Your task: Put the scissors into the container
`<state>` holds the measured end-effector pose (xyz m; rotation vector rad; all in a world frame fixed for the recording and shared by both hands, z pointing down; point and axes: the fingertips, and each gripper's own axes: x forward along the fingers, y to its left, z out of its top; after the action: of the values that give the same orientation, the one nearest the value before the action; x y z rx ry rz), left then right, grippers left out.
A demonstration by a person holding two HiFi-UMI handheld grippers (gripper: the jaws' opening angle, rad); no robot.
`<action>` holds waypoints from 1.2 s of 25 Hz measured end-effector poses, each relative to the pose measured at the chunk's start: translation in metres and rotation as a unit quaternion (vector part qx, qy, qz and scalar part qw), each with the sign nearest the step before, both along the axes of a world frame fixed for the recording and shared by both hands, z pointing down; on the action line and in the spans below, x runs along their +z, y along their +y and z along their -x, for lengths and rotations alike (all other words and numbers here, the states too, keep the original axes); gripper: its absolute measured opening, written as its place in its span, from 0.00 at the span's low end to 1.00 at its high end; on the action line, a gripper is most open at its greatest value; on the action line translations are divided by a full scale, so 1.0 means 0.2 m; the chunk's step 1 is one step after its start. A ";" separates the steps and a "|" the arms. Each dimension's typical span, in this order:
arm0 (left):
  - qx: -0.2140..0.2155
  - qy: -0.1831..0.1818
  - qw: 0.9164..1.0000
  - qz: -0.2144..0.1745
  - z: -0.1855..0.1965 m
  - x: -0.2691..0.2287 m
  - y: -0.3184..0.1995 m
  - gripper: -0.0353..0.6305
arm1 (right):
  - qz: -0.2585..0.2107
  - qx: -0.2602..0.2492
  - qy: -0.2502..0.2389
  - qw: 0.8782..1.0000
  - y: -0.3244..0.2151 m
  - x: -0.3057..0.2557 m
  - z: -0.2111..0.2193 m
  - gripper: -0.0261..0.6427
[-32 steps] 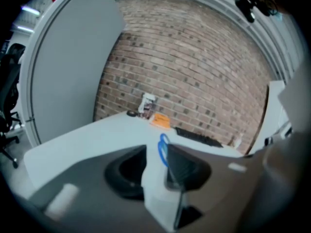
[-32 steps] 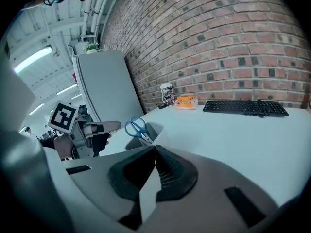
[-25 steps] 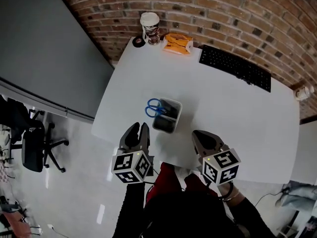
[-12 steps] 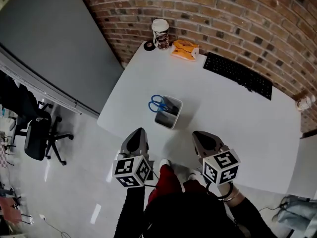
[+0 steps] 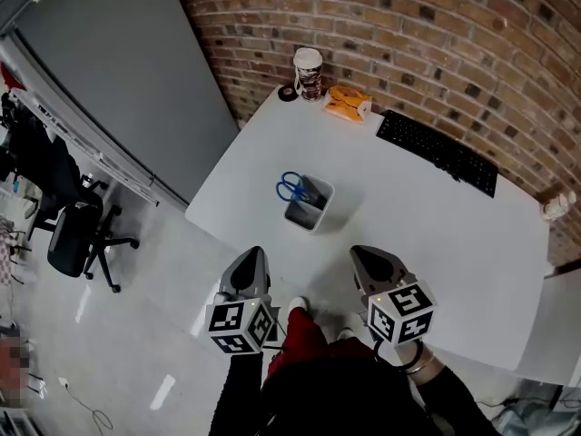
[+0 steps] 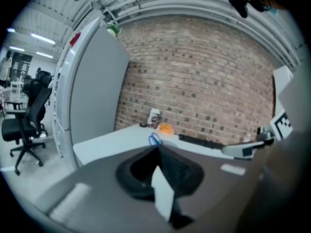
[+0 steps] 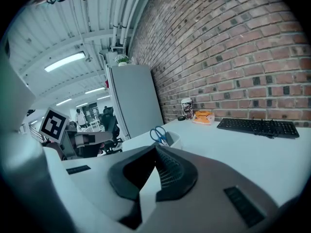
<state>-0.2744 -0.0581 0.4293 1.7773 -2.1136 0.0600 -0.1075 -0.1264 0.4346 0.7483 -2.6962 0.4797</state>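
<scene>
The blue-handled scissors (image 5: 291,187) stand in the small white container (image 5: 310,204) near the middle-left of the white table (image 5: 436,216), handles sticking up over its left rim. They also show in the left gripper view, scissors (image 6: 154,139), and in the right gripper view, scissors (image 7: 158,134) in the container (image 7: 172,140). My left gripper (image 5: 249,268) is shut and empty, held off the table's near edge. My right gripper (image 5: 372,262) is shut with nothing in it, over the table's near edge. Both are well short of the container.
At the table's far side by the brick wall stand a paper cup (image 5: 308,70), a roll of black tape (image 5: 287,93), an orange packet (image 5: 349,104) and a black keyboard (image 5: 438,153). A grey partition (image 5: 118,71) and an office chair (image 5: 73,225) are to the left.
The left gripper's jaws have closed and both grippers have drawn back from the table. The view has pulled away, so the container looks smaller and farther.
</scene>
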 end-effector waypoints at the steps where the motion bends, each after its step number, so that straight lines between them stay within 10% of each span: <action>1: -0.002 -0.001 1.000 -0.001 -0.01 -0.01 0.02 0.06 | -0.004 -0.001 -0.001 1.000 0.01 -0.01 -0.01 0.05; 30: -0.017 -0.032 0.999 -0.029 -0.43 -0.17 0.49 0.06 | -0.074 -0.056 -0.050 0.994 0.42 -0.22 -0.30 0.05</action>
<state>-0.1885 0.0404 0.3960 1.7935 -2.2116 0.0491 -0.0474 -0.0429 0.3903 0.6201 -2.8728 0.3009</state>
